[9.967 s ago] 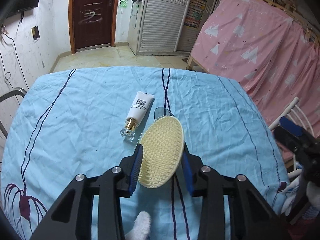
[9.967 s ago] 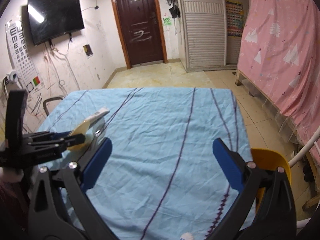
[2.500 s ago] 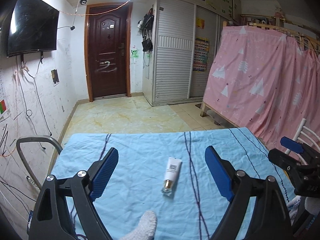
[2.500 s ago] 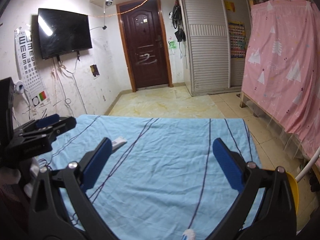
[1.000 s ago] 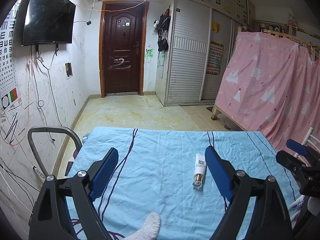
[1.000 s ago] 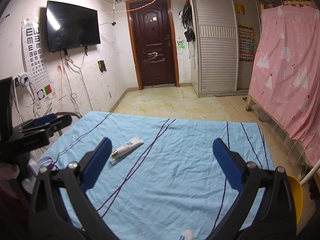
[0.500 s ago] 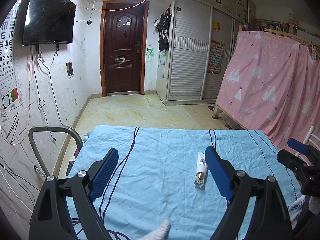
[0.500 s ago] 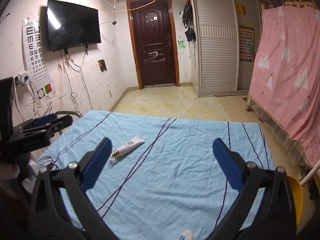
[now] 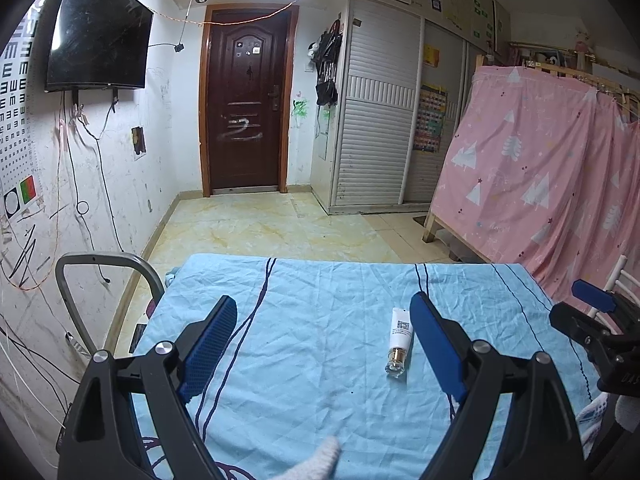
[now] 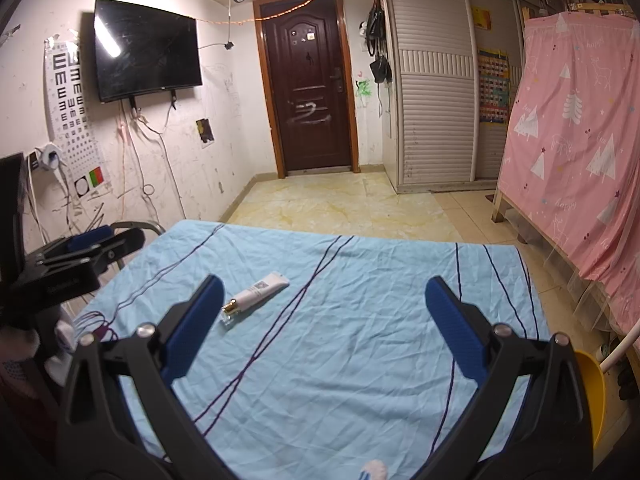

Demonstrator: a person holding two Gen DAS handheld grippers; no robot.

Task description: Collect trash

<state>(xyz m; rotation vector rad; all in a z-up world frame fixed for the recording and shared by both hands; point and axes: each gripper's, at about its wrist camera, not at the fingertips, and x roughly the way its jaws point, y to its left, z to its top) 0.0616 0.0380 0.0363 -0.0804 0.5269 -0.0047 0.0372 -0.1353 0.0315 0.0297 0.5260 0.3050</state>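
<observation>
Since ten seconds ago the yellow brush has gone from the left gripper [image 9: 322, 328], which now hangs released and empty above the bench [image 9: 320, 400], its blue pads spread wide.

At the left edge of the left wrist view a metal chair frame [image 9: 100, 264] stands just beside the blue cloth. Right of centre lies the tube [image 9: 399, 341], white with a gold collar and clear cap, cap toward the camera, just beside the inner face of the right-hand pad but apart from it. At the far right edge the right gripper [image 10: 324, 320] shows as a dark shape.

In the right wrist view it too is released, holding nothing; the tube sits left of centre, close to its left pad. A yellow bin [image 10: 592, 392] peeks in at the lower right.

Judged from here, the tube is round and slick: closing off-centre could squirt it sideways or roll it along the wrinkled cloth, and pressing down could snag fabric between the pads.
</observation>
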